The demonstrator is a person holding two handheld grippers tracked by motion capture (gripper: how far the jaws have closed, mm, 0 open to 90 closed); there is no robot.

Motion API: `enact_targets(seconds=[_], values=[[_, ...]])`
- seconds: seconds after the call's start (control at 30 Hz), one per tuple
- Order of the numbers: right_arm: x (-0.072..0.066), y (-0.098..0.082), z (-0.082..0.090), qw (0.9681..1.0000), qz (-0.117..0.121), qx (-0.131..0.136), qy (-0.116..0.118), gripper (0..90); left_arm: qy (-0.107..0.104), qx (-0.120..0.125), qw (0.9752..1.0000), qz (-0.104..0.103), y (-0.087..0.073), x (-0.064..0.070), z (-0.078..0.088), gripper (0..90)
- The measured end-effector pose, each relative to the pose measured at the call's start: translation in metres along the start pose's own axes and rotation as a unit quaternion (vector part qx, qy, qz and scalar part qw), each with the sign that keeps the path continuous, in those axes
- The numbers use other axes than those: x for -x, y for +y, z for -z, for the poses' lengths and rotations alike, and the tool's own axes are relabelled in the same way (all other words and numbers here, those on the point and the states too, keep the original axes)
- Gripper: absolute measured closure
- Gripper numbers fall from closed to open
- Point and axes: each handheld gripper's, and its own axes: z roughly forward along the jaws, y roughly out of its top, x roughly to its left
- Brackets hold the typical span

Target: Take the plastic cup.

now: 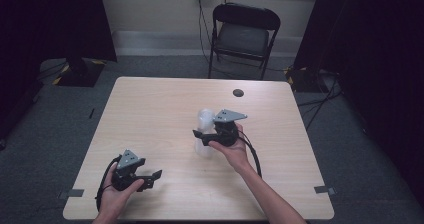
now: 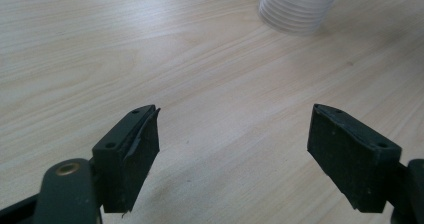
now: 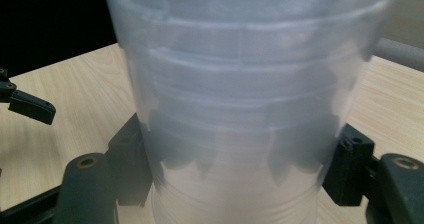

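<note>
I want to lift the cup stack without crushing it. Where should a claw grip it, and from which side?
Grip the cup stack low on its wall, coming in level from the side, one jaw on each flank. It stands upright on the table, and the nested, ribbed lower part looks stiffer than the thin upper rims. The right claw already sits around it this way.

Stack of clear cups [image 3: 240,99] is cut off at top and bottom in the right gripper view, its cup count blurred; in the left gripper view it [image 2: 300,6] is cropped by the top edge; the right tongs [image 1: 202,134] partly hide it in the high view.
</note>
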Motion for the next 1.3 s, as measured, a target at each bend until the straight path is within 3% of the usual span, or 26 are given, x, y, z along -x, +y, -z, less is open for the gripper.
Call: enact_targets(seconds=[1.3], values=[[-0.001, 0.030, 0.013, 0.9996, -0.001, 0.024, 0.013, 30.8, -0.001, -0.003, 1.0000, 0.001, 0.000, 0.000, 0.001, 20.6]])
